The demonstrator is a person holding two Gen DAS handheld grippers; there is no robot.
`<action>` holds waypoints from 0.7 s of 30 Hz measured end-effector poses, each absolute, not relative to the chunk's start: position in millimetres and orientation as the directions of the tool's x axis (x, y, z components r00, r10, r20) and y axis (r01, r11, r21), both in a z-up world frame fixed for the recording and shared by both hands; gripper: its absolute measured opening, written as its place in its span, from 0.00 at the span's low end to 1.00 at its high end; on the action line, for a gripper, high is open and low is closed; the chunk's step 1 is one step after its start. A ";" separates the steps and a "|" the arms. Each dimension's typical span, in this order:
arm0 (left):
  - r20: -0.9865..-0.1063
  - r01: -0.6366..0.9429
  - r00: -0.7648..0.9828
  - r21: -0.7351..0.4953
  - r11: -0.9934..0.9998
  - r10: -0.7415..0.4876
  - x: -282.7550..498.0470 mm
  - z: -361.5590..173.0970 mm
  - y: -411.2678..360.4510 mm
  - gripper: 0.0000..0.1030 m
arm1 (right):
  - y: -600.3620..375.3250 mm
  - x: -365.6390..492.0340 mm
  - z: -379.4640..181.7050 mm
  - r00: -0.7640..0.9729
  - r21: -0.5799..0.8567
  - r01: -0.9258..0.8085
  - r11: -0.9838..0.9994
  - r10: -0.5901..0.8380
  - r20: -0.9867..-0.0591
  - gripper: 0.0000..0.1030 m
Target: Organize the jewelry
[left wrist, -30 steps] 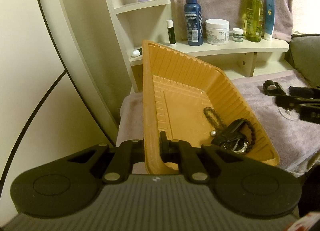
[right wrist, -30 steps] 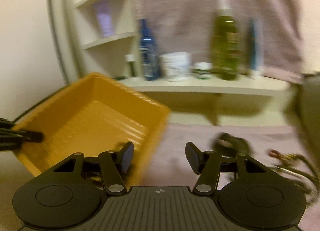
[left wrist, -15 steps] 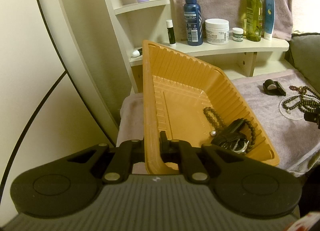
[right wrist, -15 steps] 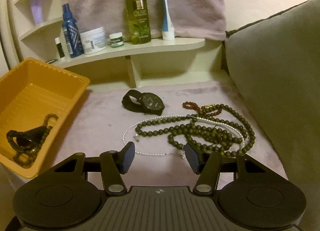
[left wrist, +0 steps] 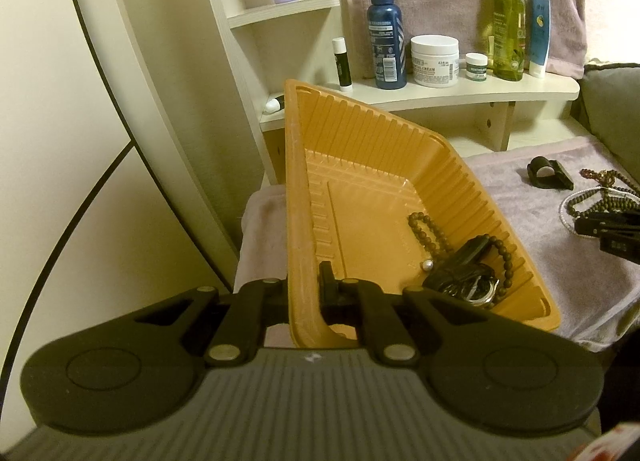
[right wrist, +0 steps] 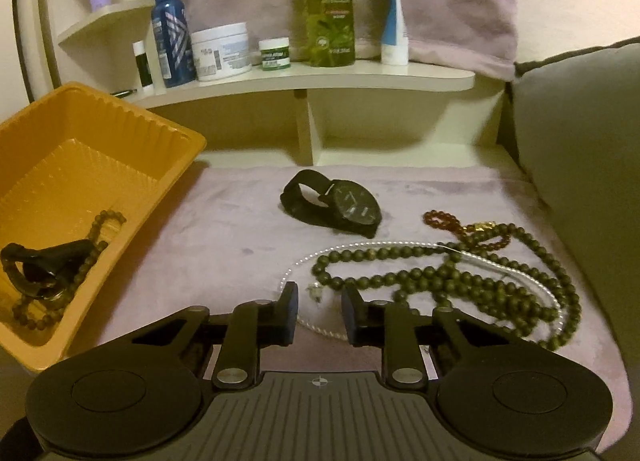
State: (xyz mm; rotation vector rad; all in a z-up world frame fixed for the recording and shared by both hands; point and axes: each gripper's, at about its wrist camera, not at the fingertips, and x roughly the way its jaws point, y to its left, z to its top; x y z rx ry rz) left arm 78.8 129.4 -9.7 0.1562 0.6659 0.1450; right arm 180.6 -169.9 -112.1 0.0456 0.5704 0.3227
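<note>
Right now the left gripper [left wrist: 304, 293] is clamped on the near wall of the tray [left wrist: 294, 197], one finger outside, one inside, tilting it so its contents sit in the low corner: a dark bead bracelet [left wrist: 430, 227], a watch [left wrist: 468, 273] and a small pearl [left wrist: 427, 265]. Right gripper [right wrist: 319, 307] is low over the pink cloth [right wrist: 224, 229], fingers apart with nothing between them yet, straddling the near end of the pearl strand [right wrist: 320, 327] and its small clasp.

Still on the cloth: black watch [right wrist: 332, 209] further back, long green bead necklace [right wrist: 440, 281] tangled over the pearl strand to the right, and a red-brown bead string [right wrist: 444, 221] touching the green beads at the far right.

Step in hand looks like picking the pearl strand. To do it well:
- close on the strand right by the clasp, where it is free of the green beads
- get the pads down to the cloth; the strand is thin and could slip out
- lift slowly, since the green necklace lies over it and may drag along
- keep the tray tilted and steady so the drop lands in the low corner.
</note>
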 end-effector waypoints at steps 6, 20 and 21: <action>-0.603 -0.083 0.776 0.191 0.978 0.184 79.7 -10.4 130.2 0.06 | -166.3 185.8 -113.1 0.800 0.117 -0.273 0.955 0.292 -0.524 0.09; -0.604 -0.083 0.777 0.185 0.979 0.180 80.7 -10.9 132.4 0.06 | -108.6 168.7 -51.6 0.751 0.185 -0.496 0.848 0.526 -0.399 0.09; -0.604 -0.083 0.777 0.184 0.979 0.180 80.7 -10.8 132.1 0.06 | -100.1 169.4 -49.4 0.740 0.185 -0.516 0.836 0.544 -0.396 0.09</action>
